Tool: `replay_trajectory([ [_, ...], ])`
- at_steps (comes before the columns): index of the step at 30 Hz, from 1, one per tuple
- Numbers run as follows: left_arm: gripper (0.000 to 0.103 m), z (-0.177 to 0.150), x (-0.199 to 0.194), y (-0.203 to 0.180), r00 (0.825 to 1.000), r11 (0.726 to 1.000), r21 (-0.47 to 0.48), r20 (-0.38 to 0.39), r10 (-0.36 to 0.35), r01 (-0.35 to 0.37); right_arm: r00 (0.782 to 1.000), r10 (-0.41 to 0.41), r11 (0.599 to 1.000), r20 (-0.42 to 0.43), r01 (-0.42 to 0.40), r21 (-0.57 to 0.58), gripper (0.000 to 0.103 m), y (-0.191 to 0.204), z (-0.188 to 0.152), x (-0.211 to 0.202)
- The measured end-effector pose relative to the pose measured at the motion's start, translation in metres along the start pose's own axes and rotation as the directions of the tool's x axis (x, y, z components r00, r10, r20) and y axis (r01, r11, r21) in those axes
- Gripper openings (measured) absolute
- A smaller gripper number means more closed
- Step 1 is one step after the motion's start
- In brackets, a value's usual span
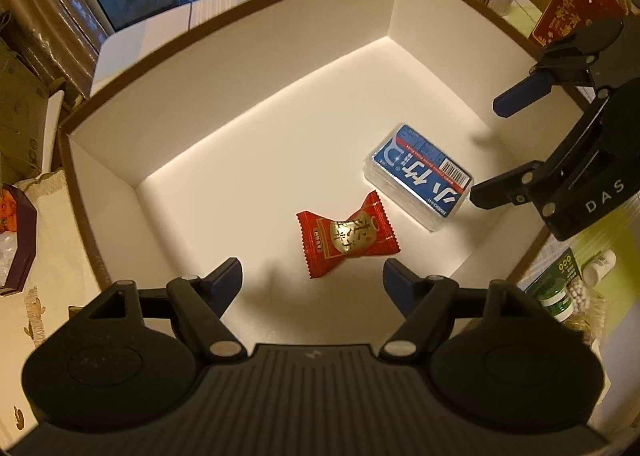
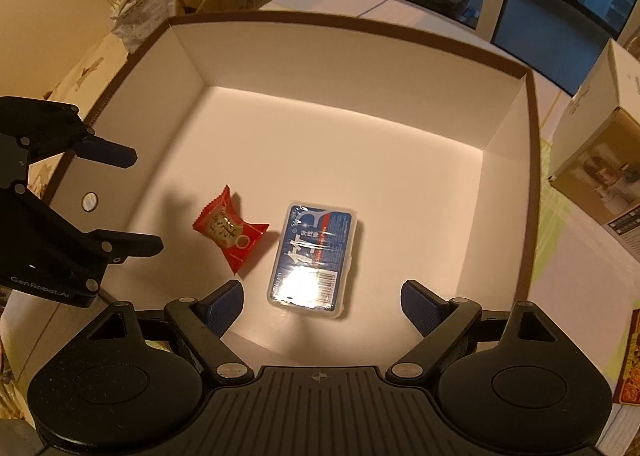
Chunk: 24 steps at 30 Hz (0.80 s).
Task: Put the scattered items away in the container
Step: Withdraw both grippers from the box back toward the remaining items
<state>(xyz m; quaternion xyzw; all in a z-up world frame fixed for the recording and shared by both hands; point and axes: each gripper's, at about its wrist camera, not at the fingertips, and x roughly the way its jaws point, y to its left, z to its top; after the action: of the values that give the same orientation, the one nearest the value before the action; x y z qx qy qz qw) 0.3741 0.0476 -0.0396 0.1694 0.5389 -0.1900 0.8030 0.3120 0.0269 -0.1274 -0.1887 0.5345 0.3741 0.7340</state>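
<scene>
Left wrist view has your left gripper (image 1: 312, 276) hovering over the white box (image 1: 248, 55), fingers spread and empty, with the red candy packet (image 1: 347, 236) lying on the box floor just ahead of them. Beside it rests the blue-labelled clear case (image 1: 420, 177), near the packet but apart from it. Your right gripper (image 2: 322, 298) is above the same box, fingers released wide, nothing between them, the case just beyond its tips.
</scene>
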Motion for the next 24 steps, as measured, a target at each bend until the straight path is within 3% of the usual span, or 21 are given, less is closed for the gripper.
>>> replay_trajectory([
  [24, 0.079, -0.028, -0.082, -0.036, 0.991, 0.997, -0.032, 0.112, 0.078, -0.074, 0.989, -0.036, 0.998, 0.146, 0.042, -0.036, 0.091, 0.027, -0.04, -0.076],
])
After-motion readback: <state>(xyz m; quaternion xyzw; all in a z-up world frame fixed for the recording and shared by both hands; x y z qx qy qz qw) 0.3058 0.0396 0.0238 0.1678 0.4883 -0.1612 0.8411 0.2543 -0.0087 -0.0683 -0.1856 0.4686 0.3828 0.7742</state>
